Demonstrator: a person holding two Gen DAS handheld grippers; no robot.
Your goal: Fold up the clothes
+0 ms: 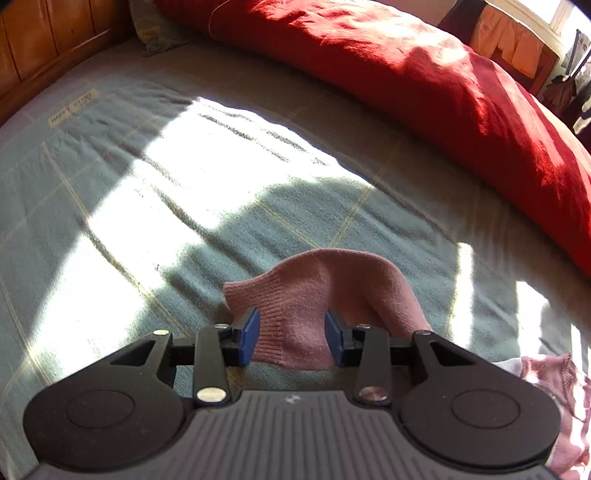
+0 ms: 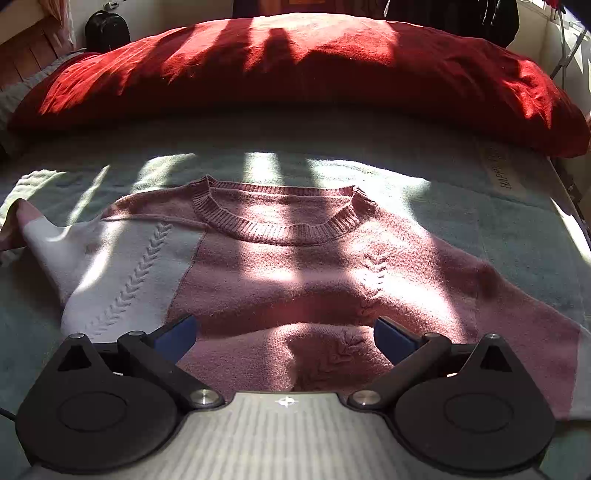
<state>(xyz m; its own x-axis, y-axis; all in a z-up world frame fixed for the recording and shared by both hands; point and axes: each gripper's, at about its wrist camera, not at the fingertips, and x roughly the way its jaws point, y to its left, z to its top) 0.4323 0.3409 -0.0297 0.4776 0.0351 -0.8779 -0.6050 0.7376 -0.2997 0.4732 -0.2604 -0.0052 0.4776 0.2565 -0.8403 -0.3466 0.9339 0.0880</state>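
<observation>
The left tool (image 1: 291,338) stands with its blue pads (image 1: 251,334) apart on either side of a pink ribbed sleeve cuff (image 1: 295,325); the pads sit just beside the knit, and whether they still press on it cannot be told from the left wrist view. The cuff humps up from the bed between the pads, its end folded toward the camera. The right tool (image 2: 286,338) hangs over the lower chest of a knitted sweater (image 2: 295,266), its pads spread wide and clamped on nothing. The sweater lies face up and flat on the bed's grey-green checked cover (image 1: 110,184), ribbed round collar (image 2: 280,218) toward the far side. Most of it is dusty pink; a white panel with a raised braid pattern (image 2: 122,269) runs down its left part in the right wrist view, where a sleeve trails off toward the bed's left edge. Bars of sunlight and shadow cross both garment and cover. A rolled red blanket (image 2: 295,66) lies along the bed's far edge, and wooden panelling (image 1: 48,33) borders the bed in the left wrist view.
</observation>
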